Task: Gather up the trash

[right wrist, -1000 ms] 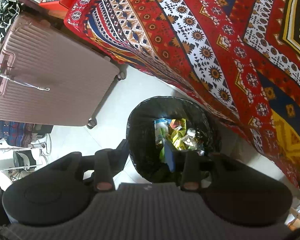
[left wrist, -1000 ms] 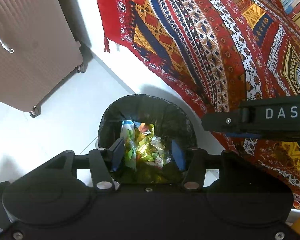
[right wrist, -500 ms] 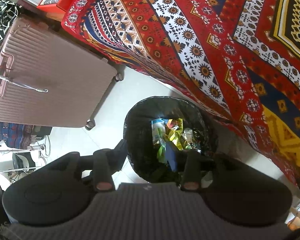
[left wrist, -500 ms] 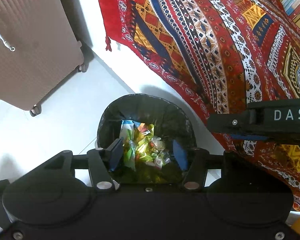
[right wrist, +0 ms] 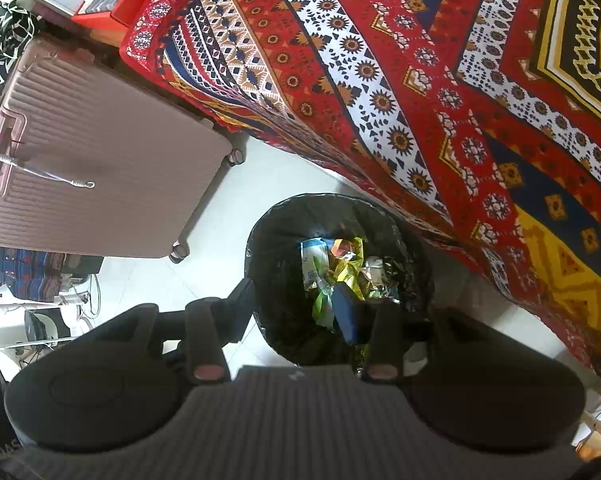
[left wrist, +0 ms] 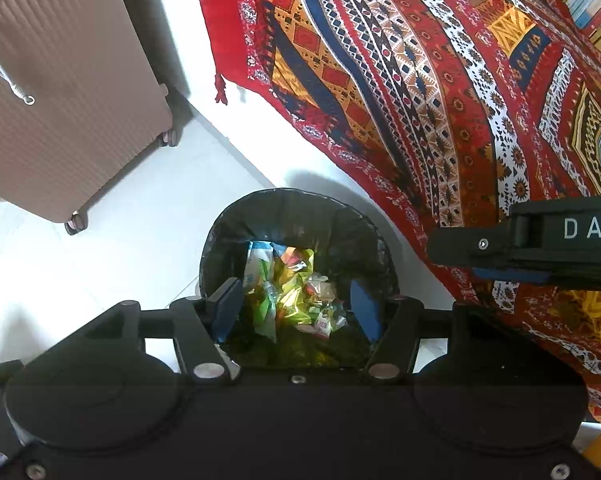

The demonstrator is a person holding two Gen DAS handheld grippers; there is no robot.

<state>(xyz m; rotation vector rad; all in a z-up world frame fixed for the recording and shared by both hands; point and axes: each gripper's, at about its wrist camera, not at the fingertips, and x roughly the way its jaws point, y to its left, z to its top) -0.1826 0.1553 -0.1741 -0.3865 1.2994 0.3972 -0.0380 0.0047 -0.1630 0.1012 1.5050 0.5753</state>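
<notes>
A: Both claws hang over the bin (left wrist: 296,216) now. Compared with a second ago, what's different?

B: Mostly the left gripper (left wrist: 296,304): its jaws are opening, noticeably wider than they stood a moment back, and nothing sits between the blue pads (left wrist: 228,304). Only the wrappers (left wrist: 288,280) far below show through the gap.

A: So the trash is already in?

B: I'd judge so. The bright foil and plastic lie heaped in the black liner, which stands on the white floor (left wrist: 120,240) just beside the hanging patterned cloth (left wrist: 420,100) (the pink suitcase (left wrist: 60,100) is well apart).

A: And the right gripper (right wrist: 296,308)?

B: Released too, jaws apart with nothing gripped; it has barely widened. One finger (right wrist: 346,312) lies across the bin mouth in that view, so I can't quite tell whether any scrap clings behind it, but none shows.

A: Meaning?

B: This drop looks finished; both hands seem free to fetch more.
</notes>
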